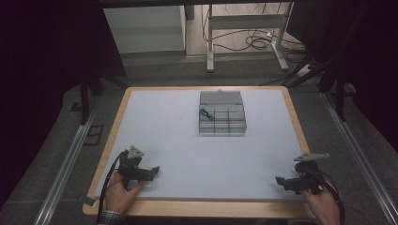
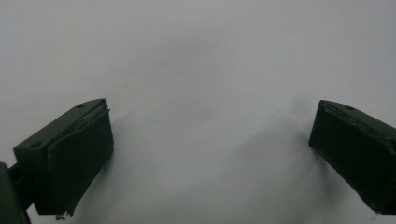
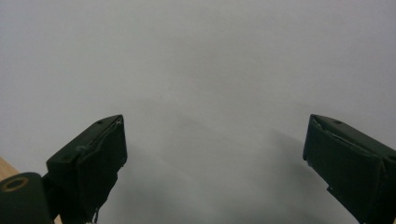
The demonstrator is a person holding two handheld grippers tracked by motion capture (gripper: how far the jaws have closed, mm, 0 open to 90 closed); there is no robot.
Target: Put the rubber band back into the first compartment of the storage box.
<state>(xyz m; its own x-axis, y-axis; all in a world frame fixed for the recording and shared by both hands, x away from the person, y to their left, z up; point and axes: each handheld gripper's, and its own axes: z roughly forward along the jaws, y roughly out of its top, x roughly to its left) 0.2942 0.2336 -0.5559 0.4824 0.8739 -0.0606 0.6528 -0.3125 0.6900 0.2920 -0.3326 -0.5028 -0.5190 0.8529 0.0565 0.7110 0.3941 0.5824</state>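
Note:
A clear plastic compartment box (image 1: 222, 118) with its lid open lies on the pale mat, far centre. A small dark item (image 1: 205, 114) rests in its left rear compartment. My left gripper (image 1: 153, 171) sits low at the near left of the mat, held by a hand, and points right. In the left gripper view its jaws stand wide apart over bare mat, left gripper (image 2: 212, 149) open. My right gripper (image 1: 280, 181) is at the near right, pointing left. Its jaws are likewise spread, right gripper (image 3: 215, 154) open with nothing between them.
The table (image 1: 112, 140) has a wooden rim around the grey mat. Metal rails (image 1: 65, 164) run along both sides on the floor. A white desk frame (image 1: 244, 33) with cables stands beyond the far edge.

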